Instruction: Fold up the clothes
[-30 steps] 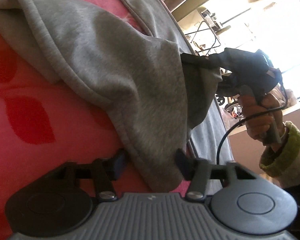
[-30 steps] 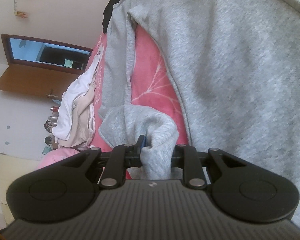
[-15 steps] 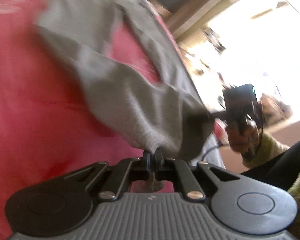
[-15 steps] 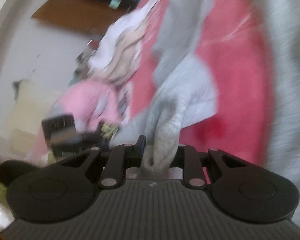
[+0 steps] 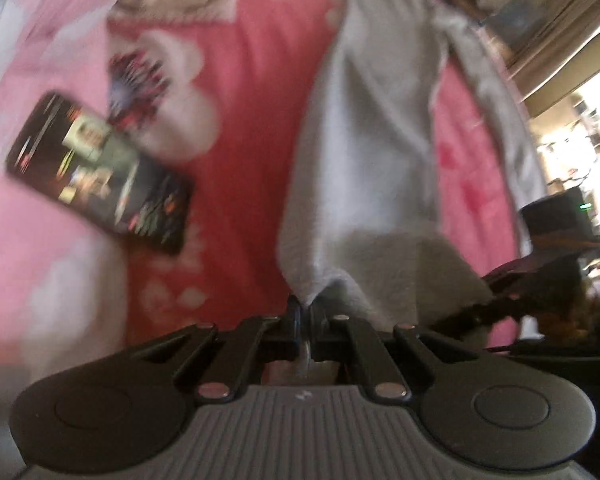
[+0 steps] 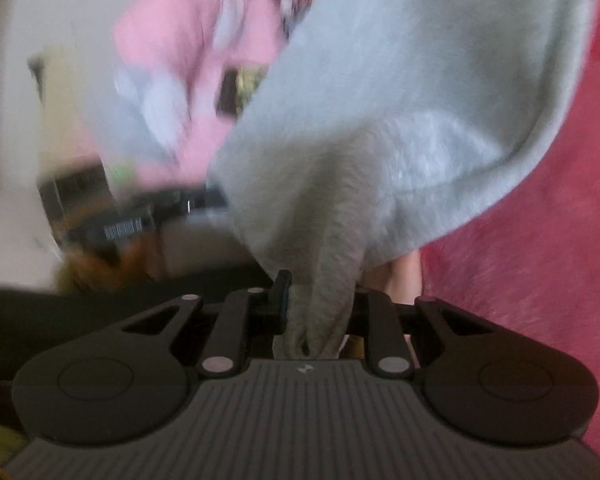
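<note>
A grey sweatshirt (image 5: 364, 128) stretches over a red and pink bedspread (image 5: 244, 80). My left gripper (image 5: 306, 308) is shut on a thin edge of the grey cloth, which rises straight from its pads. In the right wrist view my right gripper (image 6: 320, 300) is shut on a thick bunched fold of the same grey sweatshirt (image 6: 400, 80), which drapes up and to the right. The right gripper's black body (image 5: 556, 240) shows at the right edge of the left wrist view, and the left gripper's black body (image 6: 112, 204) shows blurred at the left of the right wrist view. Both views are motion-blurred.
A phone (image 5: 100, 172) with a lit screen lies on the bedspread to the left of the sweatshirt. Pink and white clothes (image 6: 192, 60) are piled at the head of the bed. A bright window (image 5: 580, 100) sits at the far right.
The left gripper went from open around the hem to shut on it, then lifted and swung so the phone came into view. The right gripper swung sideways with its fold still held.
</note>
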`<state>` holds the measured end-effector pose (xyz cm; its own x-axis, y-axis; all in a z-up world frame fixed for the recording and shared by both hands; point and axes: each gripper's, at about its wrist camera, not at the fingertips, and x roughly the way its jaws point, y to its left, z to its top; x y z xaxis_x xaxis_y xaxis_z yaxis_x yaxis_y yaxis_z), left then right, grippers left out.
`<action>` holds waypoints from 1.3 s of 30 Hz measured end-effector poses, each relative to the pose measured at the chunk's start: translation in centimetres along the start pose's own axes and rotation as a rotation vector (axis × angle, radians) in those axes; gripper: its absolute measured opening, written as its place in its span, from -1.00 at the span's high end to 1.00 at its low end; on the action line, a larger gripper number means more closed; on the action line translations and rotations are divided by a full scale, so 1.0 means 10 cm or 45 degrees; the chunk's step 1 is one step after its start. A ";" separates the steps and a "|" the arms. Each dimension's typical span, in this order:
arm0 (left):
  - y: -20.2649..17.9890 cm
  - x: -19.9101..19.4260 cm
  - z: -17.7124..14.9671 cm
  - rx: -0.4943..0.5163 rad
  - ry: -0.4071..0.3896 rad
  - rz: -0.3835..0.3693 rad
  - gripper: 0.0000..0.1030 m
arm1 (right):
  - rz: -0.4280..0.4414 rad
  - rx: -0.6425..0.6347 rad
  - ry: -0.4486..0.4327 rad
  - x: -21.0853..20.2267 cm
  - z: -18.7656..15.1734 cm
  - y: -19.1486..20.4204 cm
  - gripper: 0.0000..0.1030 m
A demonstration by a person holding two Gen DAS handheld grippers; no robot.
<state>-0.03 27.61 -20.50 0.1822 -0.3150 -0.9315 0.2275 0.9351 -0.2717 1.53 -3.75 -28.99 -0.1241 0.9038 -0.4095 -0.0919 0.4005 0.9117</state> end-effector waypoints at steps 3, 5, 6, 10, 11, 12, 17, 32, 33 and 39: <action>0.06 0.07 0.00 0.040 0.019 0.080 0.92 | -0.076 -0.041 0.050 0.22 -0.03 0.14 0.67; 0.05 0.09 0.00 0.097 0.022 0.142 0.92 | -0.097 -0.023 0.052 0.29 -0.04 0.17 0.67; 0.03 0.10 -0.01 0.126 0.025 0.172 0.92 | -0.114 -0.020 0.047 0.31 -0.04 0.19 0.67; 0.00 0.17 -0.08 0.231 0.036 0.268 0.92 | -0.151 0.014 0.029 0.28 -0.16 0.22 0.63; 0.01 0.20 -0.10 0.241 0.039 0.276 0.92 | -0.162 0.012 0.024 0.27 -0.18 0.23 0.63; 0.02 0.22 -0.12 0.239 0.045 0.275 0.92 | -0.173 0.010 0.020 0.27 -0.20 0.24 0.62; 0.17 0.32 -0.21 0.174 0.075 0.241 0.84 | -0.201 0.031 0.003 0.12 -0.29 0.19 0.52; 0.46 0.14 -0.63 -0.015 0.082 0.278 0.52 | -0.252 0.126 -0.050 -0.26 -0.47 0.05 -0.04; 0.46 0.13 -0.66 -0.025 0.080 0.267 0.47 | -0.253 0.133 -0.060 -0.11 -0.38 0.11 -0.04; 0.56 0.01 -0.78 -0.188 -0.009 0.109 0.10 | -0.264 0.203 -0.126 -0.20 -0.38 0.06 -0.06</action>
<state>-6.22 34.13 -24.03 0.2020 -0.2337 -0.9511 0.0683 0.9721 -0.2244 -2.03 -5.89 -27.77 -0.0208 0.8070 -0.5901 0.0525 0.5903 0.8055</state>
